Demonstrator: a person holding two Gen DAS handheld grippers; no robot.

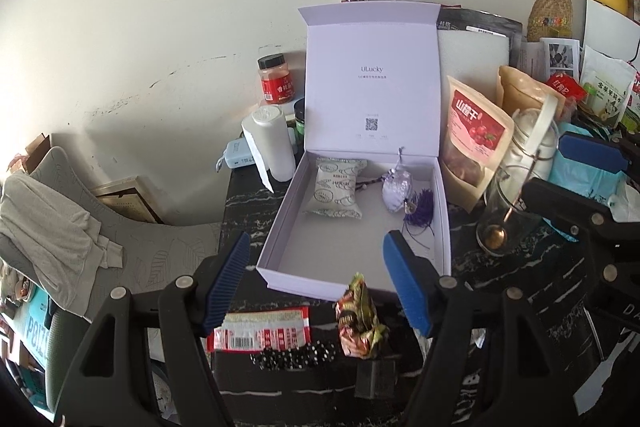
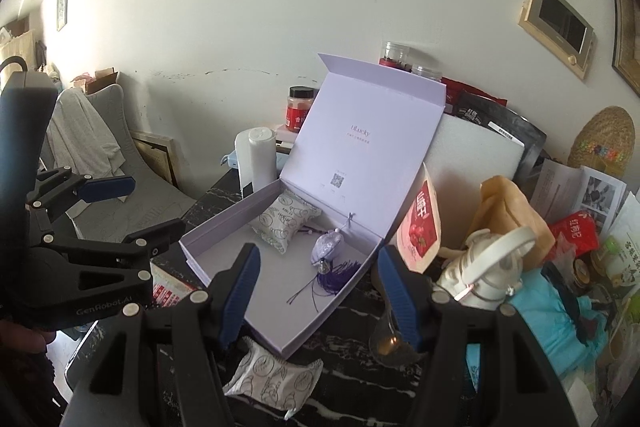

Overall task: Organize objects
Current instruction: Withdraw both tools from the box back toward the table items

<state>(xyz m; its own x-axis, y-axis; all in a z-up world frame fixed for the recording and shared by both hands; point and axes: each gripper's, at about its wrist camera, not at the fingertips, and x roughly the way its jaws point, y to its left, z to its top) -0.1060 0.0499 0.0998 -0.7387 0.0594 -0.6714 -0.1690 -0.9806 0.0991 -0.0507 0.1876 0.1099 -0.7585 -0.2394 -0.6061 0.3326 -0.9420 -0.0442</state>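
Note:
An open lavender box stands on the black marble table with its lid upright. Inside lie a white patterned packet and a purple tasselled sachet. My left gripper hovers open at the box's near edge, nothing between its fingers. Below it on the table lie a colourful crumpled wrapper, a red-and-white packet and a black-and-white beaded strip. My right gripper is open over the box's near corner, above a second white patterned packet. The left gripper shows at the left.
A white bottle and a red jar stand left of the box. On its right are a red snack pouch, a glass with a spoon, a white jug and cluttered bags. A cloth-draped chair is far left.

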